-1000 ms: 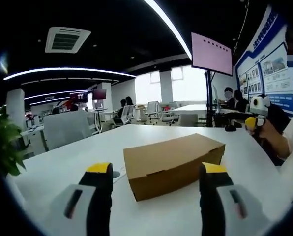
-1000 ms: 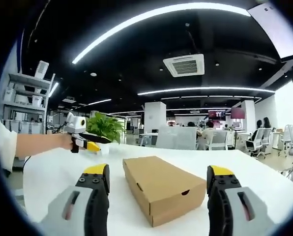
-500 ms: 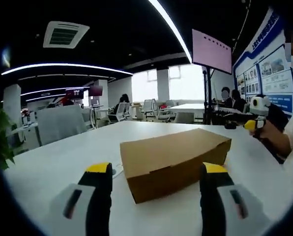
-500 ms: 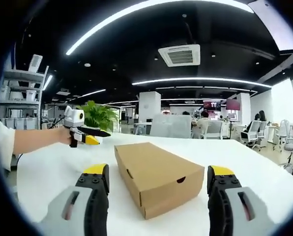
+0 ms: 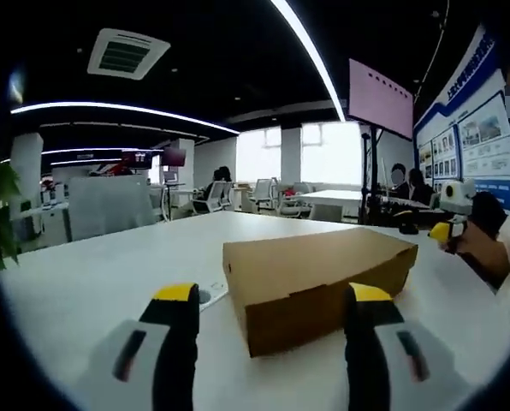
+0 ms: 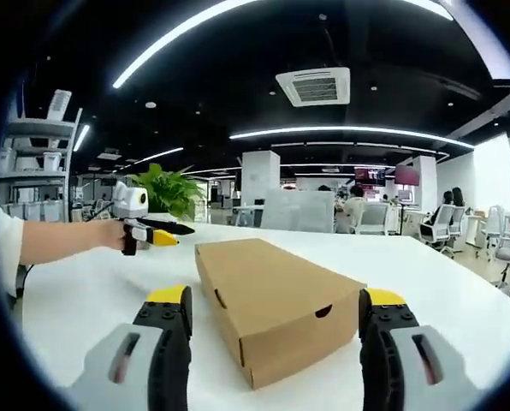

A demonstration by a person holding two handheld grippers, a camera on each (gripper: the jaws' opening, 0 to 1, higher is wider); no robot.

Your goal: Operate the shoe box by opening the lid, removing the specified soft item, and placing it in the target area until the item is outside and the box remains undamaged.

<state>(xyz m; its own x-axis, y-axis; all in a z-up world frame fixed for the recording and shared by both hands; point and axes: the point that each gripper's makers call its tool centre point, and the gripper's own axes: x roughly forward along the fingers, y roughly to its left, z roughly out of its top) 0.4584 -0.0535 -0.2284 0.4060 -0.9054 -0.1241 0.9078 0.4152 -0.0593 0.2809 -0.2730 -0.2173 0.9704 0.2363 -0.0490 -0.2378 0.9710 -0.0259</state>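
Closed brown cardboard shoe box lies flat on the white counter, lid still down; the soft item inside cannot be seen. In the right gripper view the box sits ahead of and between the jaws of the right gripper, its short end face nearest, with a small semicircular thumb notch cut in the lid's front lip, closer to the right jaw. Jaws are spread wide and hold nothing. In the left gripper view the box lies just beyond the jaws of the left gripper, slightly toward the right jaw, long side facing; these jaws are also spread and empty. A small white object rests on the counter just beyond the left jaw, beside the box corner. Judgement: thin corrugated card, light and likely to slide on the smooth counter, crushable if pinched hard. Best hold looks like the lid lip at the notch, lifting gently while the other gripper steadies the base wall.
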